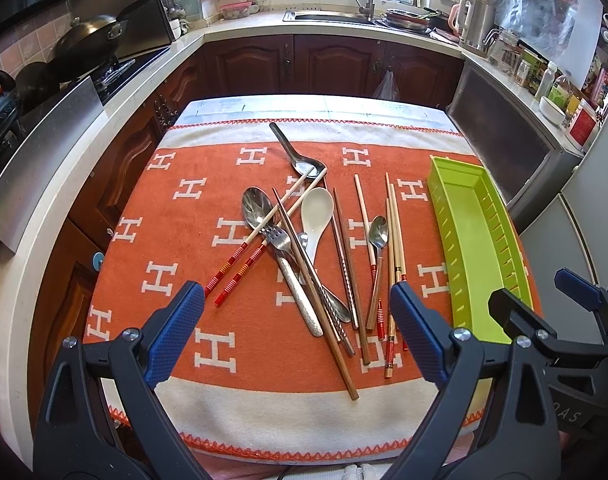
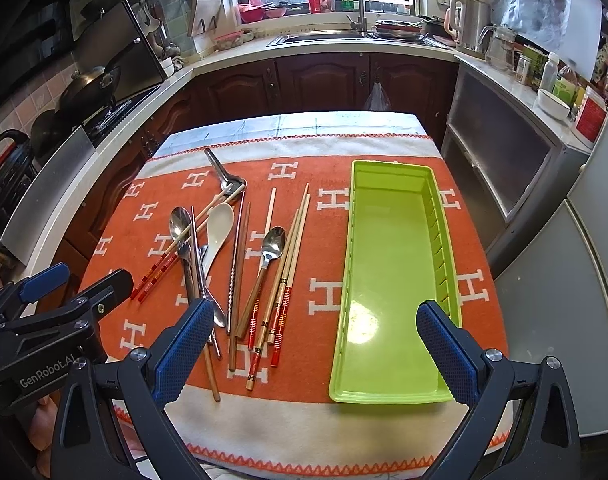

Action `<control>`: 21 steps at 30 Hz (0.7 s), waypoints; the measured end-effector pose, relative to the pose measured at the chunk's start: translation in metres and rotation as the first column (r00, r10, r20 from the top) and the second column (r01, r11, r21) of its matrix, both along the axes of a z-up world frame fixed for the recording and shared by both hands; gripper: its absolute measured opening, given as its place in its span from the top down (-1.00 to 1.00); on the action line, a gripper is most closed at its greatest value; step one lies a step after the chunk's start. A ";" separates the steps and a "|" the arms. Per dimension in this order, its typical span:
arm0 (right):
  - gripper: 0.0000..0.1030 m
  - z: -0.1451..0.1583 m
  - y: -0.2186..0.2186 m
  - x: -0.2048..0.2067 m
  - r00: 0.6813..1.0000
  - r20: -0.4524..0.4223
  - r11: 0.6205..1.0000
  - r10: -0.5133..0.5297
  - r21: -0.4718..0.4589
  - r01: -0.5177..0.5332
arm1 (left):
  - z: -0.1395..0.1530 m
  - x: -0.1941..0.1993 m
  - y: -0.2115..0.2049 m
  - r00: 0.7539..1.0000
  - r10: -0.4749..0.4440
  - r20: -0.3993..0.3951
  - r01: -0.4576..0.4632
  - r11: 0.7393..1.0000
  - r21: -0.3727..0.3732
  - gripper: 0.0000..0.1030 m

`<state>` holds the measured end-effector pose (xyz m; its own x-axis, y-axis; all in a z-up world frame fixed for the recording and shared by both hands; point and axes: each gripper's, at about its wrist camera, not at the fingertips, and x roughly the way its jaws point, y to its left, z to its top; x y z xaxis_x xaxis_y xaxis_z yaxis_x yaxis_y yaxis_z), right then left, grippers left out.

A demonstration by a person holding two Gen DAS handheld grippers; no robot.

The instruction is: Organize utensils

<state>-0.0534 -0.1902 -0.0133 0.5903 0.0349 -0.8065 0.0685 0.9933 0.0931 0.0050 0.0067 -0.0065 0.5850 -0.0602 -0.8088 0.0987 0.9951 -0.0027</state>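
Note:
A loose pile of utensils lies on an orange cloth: a white ceramic spoon (image 1: 315, 210) (image 2: 217, 226), metal spoons (image 1: 257, 204) (image 2: 272, 245), a fork (image 1: 281, 246), a dark ladle-like spoon (image 1: 299, 160) (image 2: 223, 174) and several chopsticks (image 1: 396, 248) (image 2: 291, 252). An empty green tray (image 1: 470, 240) (image 2: 388, 280) sits to the right of the pile. My left gripper (image 1: 297, 308) is open, hovering above the near end of the pile. My right gripper (image 2: 316, 328) is open above the tray's near left edge. Each gripper shows at the edge of the other's view.
The cloth-covered table (image 2: 287, 428) stands in a kitchen with dark cabinets (image 1: 328, 64), a stove with a wok (image 1: 89, 38) on the left, a sink (image 2: 324, 36) at the back and a counter with jars and a bowl (image 2: 552, 104) on the right.

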 end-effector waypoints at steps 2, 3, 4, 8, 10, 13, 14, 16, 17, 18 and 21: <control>-0.99 0.000 0.000 0.001 1.000 -0.005 1.000 0.003 0.002 -0.002 | -0.002 0.002 0.000 1.000 0.002 -0.006 -0.002 1.000 0.000 -0.80; -0.99 0.001 0.000 0.002 1.000 -0.007 1.000 0.004 0.004 -0.004 | -0.002 0.003 0.000 1.000 0.003 -0.008 -0.003 1.000 0.000 -0.80; -0.99 0.001 0.000 0.003 1.000 -0.008 1.000 0.006 0.005 -0.006 | -0.003 0.004 0.001 1.000 0.005 -0.010 -0.005 1.000 0.001 -0.80; -0.98 0.002 0.000 0.006 1.000 -0.011 1.000 0.013 0.005 -0.013 | -0.005 0.007 0.001 1.000 0.007 -0.016 -0.007 1.000 0.000 -0.80; -0.98 0.002 0.001 0.008 1.000 -0.014 1.000 0.014 0.005 -0.014 | -0.005 0.008 0.001 1.000 0.006 -0.017 -0.006 1.000 0.001 -0.80; -0.97 0.001 0.001 0.009 1.000 -0.015 1.000 0.015 0.005 -0.014 | -0.006 0.009 0.001 1.000 0.006 -0.020 -0.006 1.000 -0.001 -0.80; -0.97 0.001 0.001 0.010 1.000 -0.015 1.000 0.015 0.006 -0.015 | -0.007 0.009 0.001 1.000 0.007 -0.020 -0.007 1.000 0.000 -0.80; -0.94 0.000 0.001 0.010 1.000 -0.016 1.000 0.016 0.007 -0.016 | -0.009 0.011 0.001 1.000 0.006 -0.025 -0.006 1.000 -0.001 -0.80; -0.93 0.000 0.002 0.010 1.000 -0.018 1.000 0.018 0.008 -0.018 | -0.009 0.011 0.001 1.000 0.006 -0.027 -0.006 1.000 -0.001 -0.80; -0.90 0.000 0.002 0.011 1.000 -0.020 1.000 0.020 0.010 -0.020 | -0.010 0.012 0.001 1.000 0.006 -0.029 -0.006 1.000 -0.001 -0.80; -0.84 -0.004 0.004 0.015 0.999 -0.028 1.000 0.026 0.015 -0.025 | -0.012 0.013 0.002 0.999 0.005 -0.033 -0.005 1.000 -0.002 -0.80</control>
